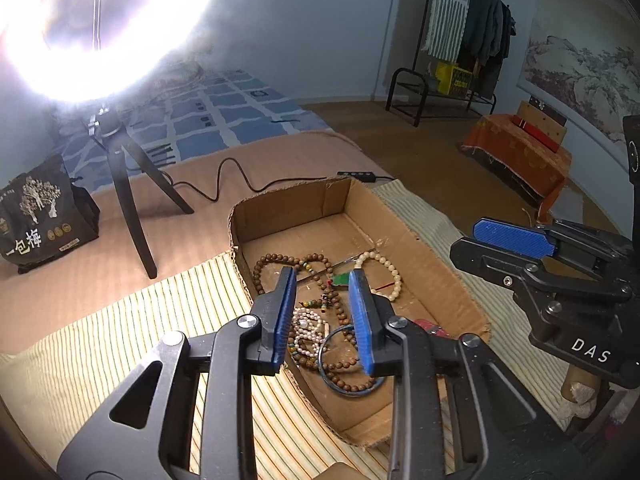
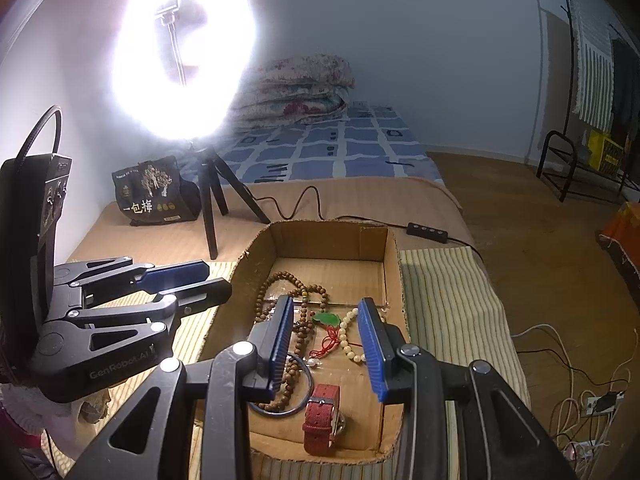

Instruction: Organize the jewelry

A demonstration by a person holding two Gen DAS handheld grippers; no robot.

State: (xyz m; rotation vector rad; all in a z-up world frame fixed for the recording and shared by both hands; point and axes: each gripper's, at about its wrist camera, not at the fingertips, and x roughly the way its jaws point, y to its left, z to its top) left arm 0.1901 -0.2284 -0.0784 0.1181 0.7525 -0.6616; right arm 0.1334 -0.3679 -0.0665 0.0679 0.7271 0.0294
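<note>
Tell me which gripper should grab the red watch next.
Right, probably. The watch lies just below the right gripper, whose jaws are open and empty; from the left gripper it is mostly hidden behind a finger.

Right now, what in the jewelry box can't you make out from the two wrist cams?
- Red-strap watch: left wrist view shows only a red sliver; the left gripper finger covers it.
- Pearl strand: right wrist view shows hardly any; the right gripper finger blocks it.
- Ring light: glare washes out its centre.
- Cardboard box near wall: behind both grippers.
</note>
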